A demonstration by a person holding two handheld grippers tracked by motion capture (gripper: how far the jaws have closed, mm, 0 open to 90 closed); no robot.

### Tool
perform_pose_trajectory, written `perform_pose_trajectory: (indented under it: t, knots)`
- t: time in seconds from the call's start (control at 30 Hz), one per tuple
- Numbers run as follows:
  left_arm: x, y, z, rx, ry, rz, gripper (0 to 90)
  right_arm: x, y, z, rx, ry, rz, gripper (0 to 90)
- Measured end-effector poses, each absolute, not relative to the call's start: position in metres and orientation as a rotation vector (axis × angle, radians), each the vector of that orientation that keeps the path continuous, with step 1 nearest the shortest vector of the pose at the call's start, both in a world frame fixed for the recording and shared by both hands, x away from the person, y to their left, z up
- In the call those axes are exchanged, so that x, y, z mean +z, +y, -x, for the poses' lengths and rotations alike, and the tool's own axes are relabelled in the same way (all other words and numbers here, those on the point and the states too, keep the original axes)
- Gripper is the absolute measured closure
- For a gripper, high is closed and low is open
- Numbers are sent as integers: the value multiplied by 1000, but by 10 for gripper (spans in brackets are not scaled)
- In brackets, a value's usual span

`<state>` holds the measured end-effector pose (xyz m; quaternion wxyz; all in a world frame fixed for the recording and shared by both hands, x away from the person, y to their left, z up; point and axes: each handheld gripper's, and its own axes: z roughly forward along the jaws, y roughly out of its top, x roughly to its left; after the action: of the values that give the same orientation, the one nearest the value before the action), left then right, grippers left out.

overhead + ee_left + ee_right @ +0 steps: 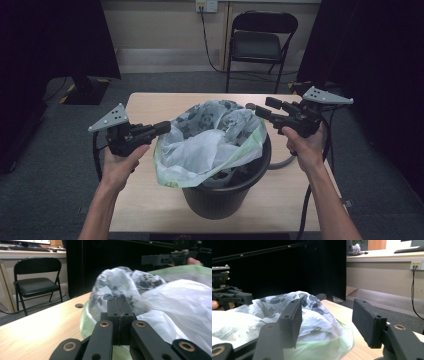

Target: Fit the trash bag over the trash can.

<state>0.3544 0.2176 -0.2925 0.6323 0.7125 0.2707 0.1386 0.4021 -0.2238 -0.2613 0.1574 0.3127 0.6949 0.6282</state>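
Observation:
A black bin [220, 200] stands on the wooden table [145, 200], lined with a pale green bag [167, 170]. Crumpled white plastic [200, 147] and a leaf-patterned bag [215, 112] pile up above its rim. My left gripper [167, 127] is at the liner's left edge, jaws shut flat together [119, 300]. Its tips rest against the patterned bag [117, 282], and no film shows between them. My right gripper [265, 107] hovers at the bin's far right rim. Its jaws stand wide open [328, 307] over the patterned bag [312, 305], holding nothing.
A black folding chair [260, 40] stands beyond the table's far edge, with a cable hanging from a wall socket [206, 5] beside it. A grey loop [282, 162] lies on the table right of the bin. Dark curtains flank both sides.

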Motion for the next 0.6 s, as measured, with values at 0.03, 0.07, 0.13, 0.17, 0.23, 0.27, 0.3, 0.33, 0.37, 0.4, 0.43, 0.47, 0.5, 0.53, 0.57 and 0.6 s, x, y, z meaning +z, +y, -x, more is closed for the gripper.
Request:
perform_pose_trajectory:
  t: [0.03, 0.07, 0.13, 0.17, 0.23, 0.27, 0.3, 0.33, 0.37, 0.4, 0.43, 0.47, 0.5, 0.53, 0.57, 0.6]
  knots:
    - [-293, 219, -351, 311, 612, -1631, 900, -260, -223, -402, 1799, 1990, -894, 402]
    - [-293, 221, -348, 306, 605, -1633, 900, -259, -222, -402, 1797, 1989, -891, 394]
    - [-295, 226, -342, 265, 581, -1620, 900, -259, -221, -402, 1800, 1992, -888, 380]
    - [-297, 228, -340, 247, 567, -1614, 900, -258, -220, -402, 1796, 1998, -892, 375]
    - [-297, 229, -338, 218, 539, -1603, 891, -256, -217, -402, 1800, 2003, -883, 364]
    - [-297, 229, -337, 219, 538, -1597, 869, -254, -215, -402, 1809, 2001, -885, 356]
    - [-295, 229, -338, 235, 532, -1594, 855, -252, -213, -402, 1812, 1998, -883, 355]
    - [-294, 229, -339, 244, 529, -1583, 827, -249, -210, -403, 1818, 1997, -868, 352]
    - [-292, 229, -341, 238, 532, -1556, 810, -247, -208, -403, 1819, 1998, -864, 351]
    - [-291, 228, -343, 240, 533, -1548, 788, -244, -204, -403, 1812, 2005, -856, 350]
    - [-290, 227, -345, 262, 546, -1549, 780, -243, -202, -403, 1801, 2017, -854, 347]
    - [-290, 225, -349, 285, 569, -1560, 755, -243, -200, -404, 1786, 2035, -854, 342]
    - [-291, 224, -353, 303, 587, -1578, 740, -244, -198, -405, 1768, 2055, -854, 342]
    - [-293, 223, -357, 312, 609, -1578, 724, -247, -196, -405, 1746, 2075, -854, 341]
    - [-295, 222, -361, 310, 629, -1569, 699, -250, -195, -405, 1716, 2094, -866, 340]
    - [-297, 222, -364, 300, 639, -1560, 683, -253, -195, -406, 1699, 2104, -874, 339]
